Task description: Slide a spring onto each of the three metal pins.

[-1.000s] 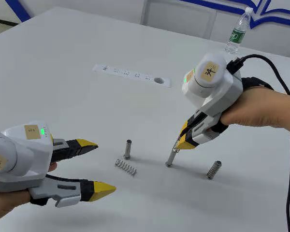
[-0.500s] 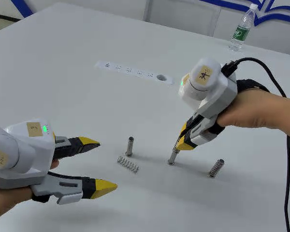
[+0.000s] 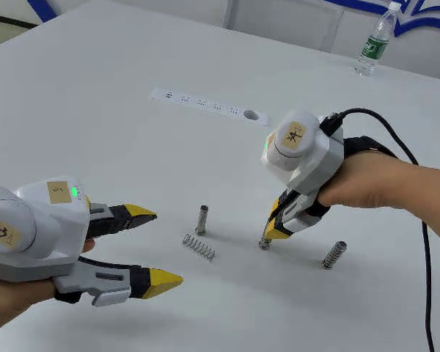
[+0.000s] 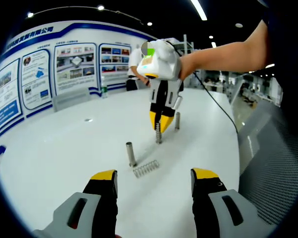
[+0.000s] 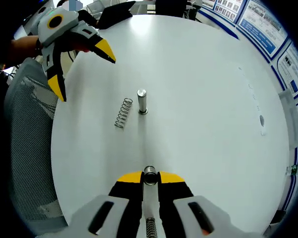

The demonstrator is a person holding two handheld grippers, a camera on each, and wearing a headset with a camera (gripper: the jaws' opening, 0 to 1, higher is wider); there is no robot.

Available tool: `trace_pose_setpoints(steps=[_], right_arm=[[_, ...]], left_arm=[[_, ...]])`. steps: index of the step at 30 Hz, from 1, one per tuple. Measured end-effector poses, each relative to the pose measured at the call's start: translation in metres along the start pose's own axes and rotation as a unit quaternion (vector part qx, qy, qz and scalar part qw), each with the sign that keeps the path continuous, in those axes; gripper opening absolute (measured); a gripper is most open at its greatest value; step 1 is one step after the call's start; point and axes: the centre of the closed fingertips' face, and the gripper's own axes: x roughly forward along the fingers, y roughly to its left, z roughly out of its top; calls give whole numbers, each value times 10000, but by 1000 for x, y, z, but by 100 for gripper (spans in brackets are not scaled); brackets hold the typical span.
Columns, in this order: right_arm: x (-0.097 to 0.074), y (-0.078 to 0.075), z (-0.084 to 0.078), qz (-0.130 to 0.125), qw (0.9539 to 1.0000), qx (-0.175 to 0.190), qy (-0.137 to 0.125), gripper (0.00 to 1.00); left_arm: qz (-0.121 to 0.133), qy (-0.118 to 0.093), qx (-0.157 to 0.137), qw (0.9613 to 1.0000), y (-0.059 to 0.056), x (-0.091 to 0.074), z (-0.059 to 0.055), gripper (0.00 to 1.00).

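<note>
In the head view the right gripper (image 3: pixel 277 229), white with yellow-tipped black jaws, points steeply down, its jaws pinched on the gripped coil spring (image 3: pixel 266 235), which sits over the middle steel pin (image 3: pixel 264 246) standing on the white tabletop (image 3: pixel 95 110). At that pin's 3 o'clock a third coil spring (image 3: pixel 334 254) seems to stand on end, probably already sleeved on a pin, though I cannot tell for sure. At its 9 o'clock stands the bare steel pin (image 3: pixel 202 219), with the loose coil spring (image 3: pixel 199 247) lying flat just beside it at 6 o'clock. The left gripper (image 3: pixel 155 246) hovers at their 8 o'clock, jaws wide apart and empty. In the left gripper view the loose coil spring (image 4: pixel 146 168) lies straight ahead at 12 o'clock, its long axis running from 8 to 2 o'clock across the spread jaws, so this gripper is the nearer one to it. In the right gripper view the round top of the middle steel pin (image 5: pixel 149 176) shows between the closed yellow tips, with coils beneath. Spring and pin look to share one upright axis, so the coming push is likely straight down.
</note>
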Motion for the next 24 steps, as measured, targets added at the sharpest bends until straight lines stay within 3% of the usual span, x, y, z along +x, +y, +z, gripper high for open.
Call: trace_pose_setpoints(steps=[14, 24], right_arm=[[10, -1, -4, 11, 10000, 76, 27, 13], [-10, 0, 6, -171, 9994, 101, -269, 18]], left_arm=[[14, 11, -20, 10000, 0, 0, -1, 61], [-3, 15, 29, 10000, -1, 0, 1, 61]])
